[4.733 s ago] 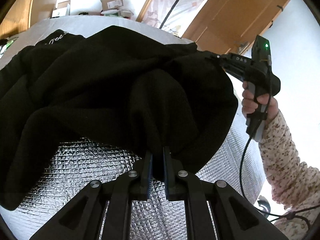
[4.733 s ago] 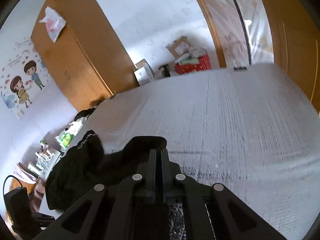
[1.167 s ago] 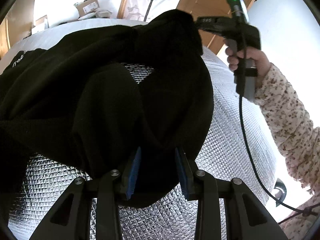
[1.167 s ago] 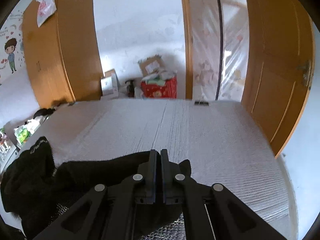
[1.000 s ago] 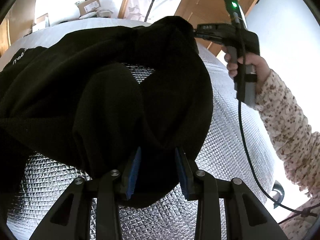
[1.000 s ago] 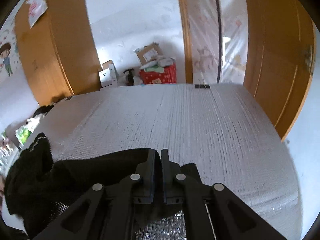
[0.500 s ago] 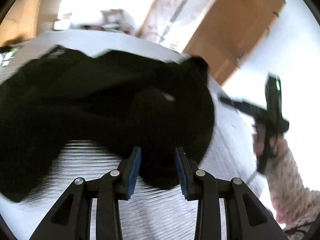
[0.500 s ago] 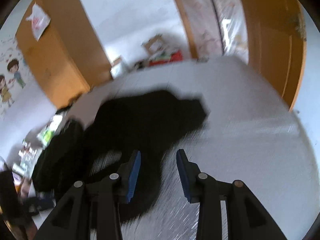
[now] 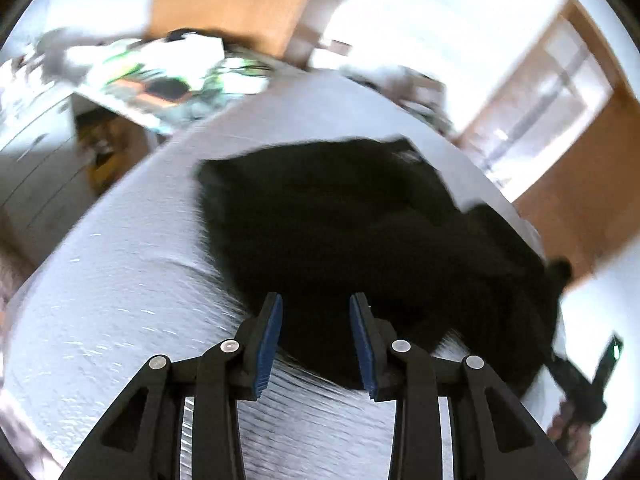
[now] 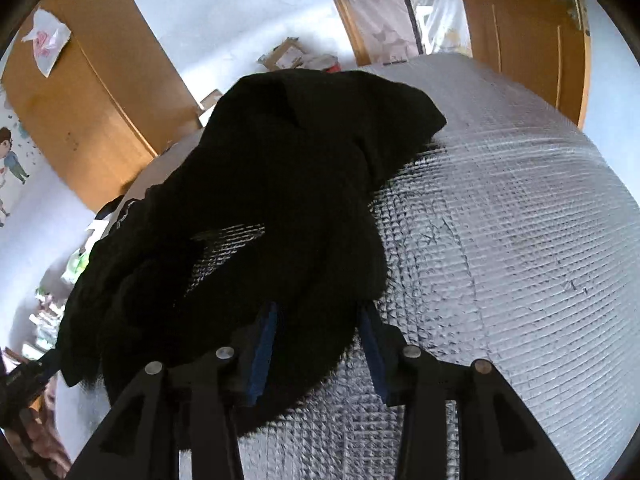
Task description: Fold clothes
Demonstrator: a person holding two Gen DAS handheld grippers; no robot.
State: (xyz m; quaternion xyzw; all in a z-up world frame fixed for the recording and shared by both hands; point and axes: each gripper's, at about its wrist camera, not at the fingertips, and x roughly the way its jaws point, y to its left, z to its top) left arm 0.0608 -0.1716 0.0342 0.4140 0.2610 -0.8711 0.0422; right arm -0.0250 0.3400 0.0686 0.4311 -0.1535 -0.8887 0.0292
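Left wrist view, blurred; left gripper (image 9: pixel 316 340) stands with its jaws wide apart, blue pads (image 9: pixel 267 344) bare, nothing pinched; the black garment (image 9: pixel 360 232) lies spread on the silver quilted mat (image 9: pixel 120 300), its near edge showing between and just beyond the fingertips, whether it touches them cannot be told; garment runs away toward the far right edge of the mat; the right gripper (image 9: pixel 576 384) shows at lower right, held in a hand (image 9: pixel 568 434), its jaws too blurred to read here; wooden door (image 9: pixel 580 168) behind, cluttered shelf (image 9: pixel 160 76) at upper left.

Right wrist view, sharper; right gripper (image 10: pixel 318 348) has its jaws wide, not clamped; a fold of the black garment (image 10: pixel 280 200) drapes over the left finger and hangs in the gap between the pads; garment lies heaped on the mat (image 10: pixel 500 240), stretching up and left, a patch of mat visible through a gap in the folds; wardrobe (image 10: pixel 92 92) at left, boxes (image 10: pixel 288 56) on the floor beyond.
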